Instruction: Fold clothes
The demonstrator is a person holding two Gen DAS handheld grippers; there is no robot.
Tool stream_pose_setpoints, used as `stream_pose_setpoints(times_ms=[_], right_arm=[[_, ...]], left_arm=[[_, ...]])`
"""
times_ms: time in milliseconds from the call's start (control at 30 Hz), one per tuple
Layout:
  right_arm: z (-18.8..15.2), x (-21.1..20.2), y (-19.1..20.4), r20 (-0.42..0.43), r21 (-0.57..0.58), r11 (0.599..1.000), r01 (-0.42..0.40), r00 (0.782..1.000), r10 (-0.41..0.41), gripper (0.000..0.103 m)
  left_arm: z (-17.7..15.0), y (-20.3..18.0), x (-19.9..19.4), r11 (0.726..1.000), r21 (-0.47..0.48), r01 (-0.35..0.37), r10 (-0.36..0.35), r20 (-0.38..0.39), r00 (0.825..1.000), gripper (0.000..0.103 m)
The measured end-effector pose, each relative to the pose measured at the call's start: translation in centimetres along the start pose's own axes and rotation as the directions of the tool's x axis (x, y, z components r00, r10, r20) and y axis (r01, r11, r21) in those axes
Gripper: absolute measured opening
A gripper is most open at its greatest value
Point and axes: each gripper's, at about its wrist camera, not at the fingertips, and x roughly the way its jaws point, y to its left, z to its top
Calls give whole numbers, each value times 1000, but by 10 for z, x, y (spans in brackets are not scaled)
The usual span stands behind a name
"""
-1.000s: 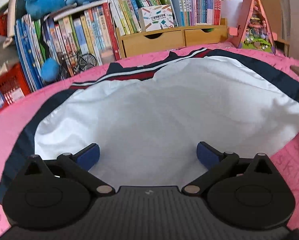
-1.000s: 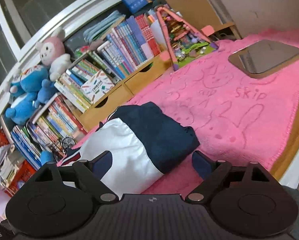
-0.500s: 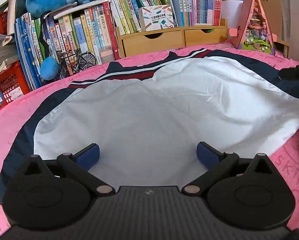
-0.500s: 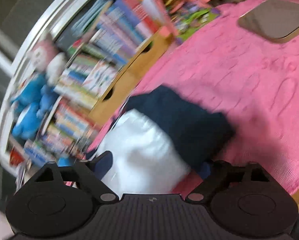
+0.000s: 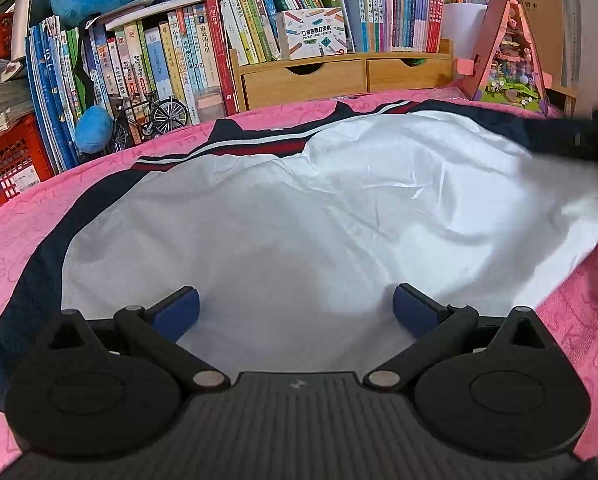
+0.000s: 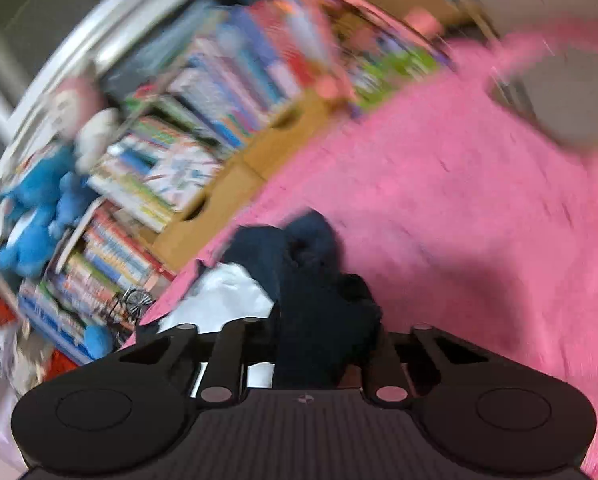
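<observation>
White/navy garment (image 5: 299, 208) flat on blanket; navy corner bunched.

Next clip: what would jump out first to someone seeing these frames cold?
The white-and-navy garment spread across the pink blanket fills the left wrist view, with the open left tool poised over its near edge. In the blurred right wrist view, the right tool has just closed on the garment's navy corner. Behind it, crammed bookshelves.

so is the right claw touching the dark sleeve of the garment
Touching. In the right wrist view the right claw has just been closing, and the dark sleeve is bunched between its jaws, pinched there.
</observation>
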Motion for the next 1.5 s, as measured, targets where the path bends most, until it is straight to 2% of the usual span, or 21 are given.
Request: stream_pose_setpoints(times_ms=[67, 167, 267, 333, 400, 467, 567, 600, 667, 733, 800, 900, 967, 1033, 1100, 1133, 1233, 1267, 1367, 1400, 1500], right_arm=[[4, -7, 27, 27, -109, 993, -40, 999, 43, 16], [9, -10, 70, 1, -211, 962, -174, 984, 178, 15], [-2, -8, 119, -48, -328, 901, -284, 957, 285, 15], [-19, -3, 152, -99, -416, 843, -341, 938, 331, 15], [-46, 7, 181, -182, -481, 782, -397, 918, 353, 15], [-79, 18, 208, -268, -543, 722, -429, 903, 335, 15], [-121, 32, 223, -360, -615, 656, -437, 896, 259, 16], [-134, 35, 225, -384, -634, 639, -436, 894, 230, 21], [-145, 29, 223, -370, -669, 616, -416, 905, 209, 32], [-149, 13, 220, -328, -714, 586, -382, 923, 201, 68], [-151, -5, 214, -265, -766, 556, -323, 947, 184, 76], [-155, -26, 201, -164, -839, 498, -218, 975, 151, 76], [-161, -33, 188, -127, -864, 474, -171, 984, 123, 76], [-167, -36, 176, -98, -880, 456, -131, 990, 97, 76], [-173, -33, 170, -91, -872, 475, -118, 993, 80, 76], [-174, -30, 167, -92, -862, 494, -116, 993, 73, 76], [-172, -28, 160, -86, -829, 548, -110, 994, 70, 78], [-172, -28, 159, -80, -823, 558, -105, 994, 69, 79], [-169, -30, 155, -71, -809, 579, -100, 995, 73, 80], [-169, -32, 154, -71, -806, 583, -102, 995, 76, 80], [-168, -32, 153, -68, -801, 589, -103, 994, 81, 80]], left_arm=[[1, 3, -1, 1000, -10, 26, -26, 1, 1000, 103], [9, 30, -18, 987, -91, 136, -134, 33, 990, 103], [5, 73, -37, 932, -257, 257, -237, 106, 966, 103], [-22, 88, -37, 888, -369, 274, -242, 132, 961, 103], [-45, 108, -43, 832, -484, 271, -222, 156, 962, 103], [-67, 129, -50, 758, -584, 292, -215, 200, 956, 103], [-89, 152, -56, 621, -677, 395, -275, 285, 918, 103], [-93, 156, -57, 586, -688, 429, -298, 309, 903, 103], [-90, 154, -53, 565, -688, 454, -330, 316, 890, 103], [-87, 149, -49, 552, -686, 473, -359, 316, 878, 103], [-84, 145, -44, 539, -684, 492, -388, 317, 865, 103], [-69, 137, -38, 542, -668, 510, -436, 294, 850, 103], [-56, 131, -32, 559, -660, 502, -448, 269, 853, 103], [-49, 125, -24, 562, -666, 491, -451, 251, 857, 103], [-42, 121, -18, 553, -683, 478, -437, 251, 864, 103], [-38, 118, -17, 556, -697, 453, -406, 248, 879, 103], [-26, 104, -17, 611, -705, 361, -303, 214, 929, 103], [-23, 98, -18, 640, -689, 340, -277, 205, 939, 103], [-13, 81, -25, 713, -631, 304, -214, 218, 952, 103], [-13, 78, -29, 724, -615, 314, -204, 244, 948, 103], [-8, 75, -26, 728, -599, 335, -194, 288, 938, 103]])
